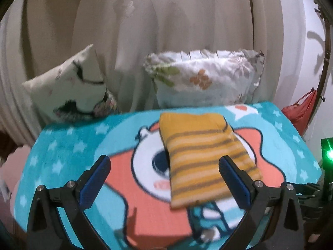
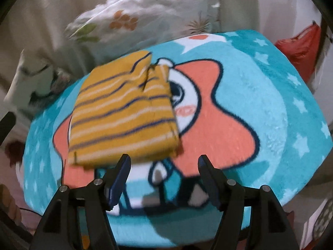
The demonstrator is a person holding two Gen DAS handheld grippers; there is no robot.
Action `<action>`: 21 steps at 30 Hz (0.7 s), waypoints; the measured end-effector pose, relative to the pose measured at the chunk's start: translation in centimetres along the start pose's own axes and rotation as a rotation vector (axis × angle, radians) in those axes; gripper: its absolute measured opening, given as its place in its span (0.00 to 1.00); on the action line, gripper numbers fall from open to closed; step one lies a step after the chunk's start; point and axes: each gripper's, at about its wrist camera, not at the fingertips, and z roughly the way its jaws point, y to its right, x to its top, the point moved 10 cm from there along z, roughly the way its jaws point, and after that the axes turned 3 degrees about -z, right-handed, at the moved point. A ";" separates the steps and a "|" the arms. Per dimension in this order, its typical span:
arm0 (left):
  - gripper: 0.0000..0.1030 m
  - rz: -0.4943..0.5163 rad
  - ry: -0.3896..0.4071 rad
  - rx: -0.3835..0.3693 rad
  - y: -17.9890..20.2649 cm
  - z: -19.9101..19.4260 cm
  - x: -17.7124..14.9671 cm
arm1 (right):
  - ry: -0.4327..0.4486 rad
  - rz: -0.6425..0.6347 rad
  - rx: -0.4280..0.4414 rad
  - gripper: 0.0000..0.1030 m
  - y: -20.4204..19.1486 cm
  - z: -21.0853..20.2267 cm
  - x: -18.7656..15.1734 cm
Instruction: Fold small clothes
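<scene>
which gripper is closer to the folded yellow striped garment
Hard to call; the left looks marginally nearer. The left gripper, open, has its right finger overlapping the striped garment. The right gripper, open, sits just short of its near edge.

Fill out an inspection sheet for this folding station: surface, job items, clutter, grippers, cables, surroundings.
Surface: teal cartoon blanket with white stars and an orange star character, spread flat.
Job's things: one yellow striped garment, folded into a compact rectangle, lying on the blanket; no other clothes seen.
Clutter: nothing seen on the blanket besides the garment.
Grippers: left gripper open, holding nothing, its right finger in front of the garment's edge; right gripper open, holding nothing, near the garment's near edge.
Cables: nothing seen for certain.
Surroundings: floral pillow and white cushion behind the blanket, beige curtain at the back, red bag to the right.
</scene>
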 end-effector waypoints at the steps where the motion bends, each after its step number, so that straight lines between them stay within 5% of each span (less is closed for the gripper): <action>1: 1.00 -0.004 -0.010 0.008 0.5 -0.9 -1.1 | -0.001 -0.013 -0.002 0.70 0.0 -0.4 -0.6; 11: 1.00 0.021 -0.073 0.013 6.4 -7.9 -8.6 | -0.003 -0.098 -0.003 0.73 3.5 -4.0 -7.1; 21: 1.00 0.086 -0.072 -0.033 10.2 -10.8 -9.8 | 0.004 -0.118 -0.011 0.73 5.0 -5.6 -10.0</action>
